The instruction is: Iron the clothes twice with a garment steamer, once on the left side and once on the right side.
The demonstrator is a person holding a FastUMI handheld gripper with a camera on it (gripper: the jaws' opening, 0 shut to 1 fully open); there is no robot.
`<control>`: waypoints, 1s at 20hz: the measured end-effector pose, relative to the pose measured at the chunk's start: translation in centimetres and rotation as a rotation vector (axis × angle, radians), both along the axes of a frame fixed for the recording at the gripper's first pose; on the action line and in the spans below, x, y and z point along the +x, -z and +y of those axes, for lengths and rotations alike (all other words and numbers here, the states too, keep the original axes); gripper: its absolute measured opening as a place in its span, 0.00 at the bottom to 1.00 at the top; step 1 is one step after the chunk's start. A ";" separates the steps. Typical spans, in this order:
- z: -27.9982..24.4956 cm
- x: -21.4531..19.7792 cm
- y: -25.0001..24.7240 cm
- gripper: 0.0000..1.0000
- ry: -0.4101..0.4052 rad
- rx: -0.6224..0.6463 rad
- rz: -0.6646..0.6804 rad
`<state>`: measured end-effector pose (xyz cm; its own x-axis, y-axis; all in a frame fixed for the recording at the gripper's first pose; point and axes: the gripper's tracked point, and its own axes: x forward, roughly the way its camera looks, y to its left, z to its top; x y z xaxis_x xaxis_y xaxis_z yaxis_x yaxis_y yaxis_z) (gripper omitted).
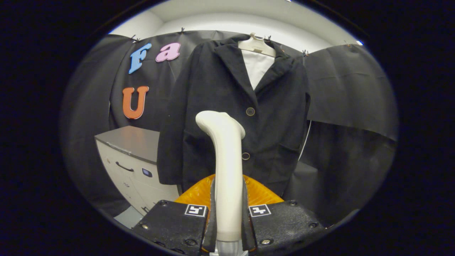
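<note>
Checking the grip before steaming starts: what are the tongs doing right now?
Tongs: closed on the garment steamer handle, both fingers pressing it, steamer head pointing toward the hanging dark jacket.

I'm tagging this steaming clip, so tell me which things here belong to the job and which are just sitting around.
Part of the job:
garment steamer, clamped between the gripper fingers
dark jacket hanging just beyond it
hanger holding the jacket

Just sitting around:
grey cabinet beside the jacket
orange object behind the steamer handle

tongs (227, 220) clamped on steamer (224, 156) | jacket (213, 106) hanging just beyond
</note>
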<state>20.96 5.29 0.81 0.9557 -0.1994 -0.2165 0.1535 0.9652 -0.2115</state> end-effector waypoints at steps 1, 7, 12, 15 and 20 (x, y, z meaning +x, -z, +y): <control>-0.2 -0.1 0.5 0.30 0.008 0.004 0.010; -1.0 -1.1 4.3 0.30 0.042 0.022 0.075; -1.4 -1.6 7.2 0.30 0.074 0.035 0.121; -1.7 -1.9 8.9 0.30 0.086 0.032 0.151; -2.4 -3.1 12.3 0.30 0.123 0.032 0.206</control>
<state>17.90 2.91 -11.44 0.8593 -0.3020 -0.4128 0.2274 0.9485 -0.2205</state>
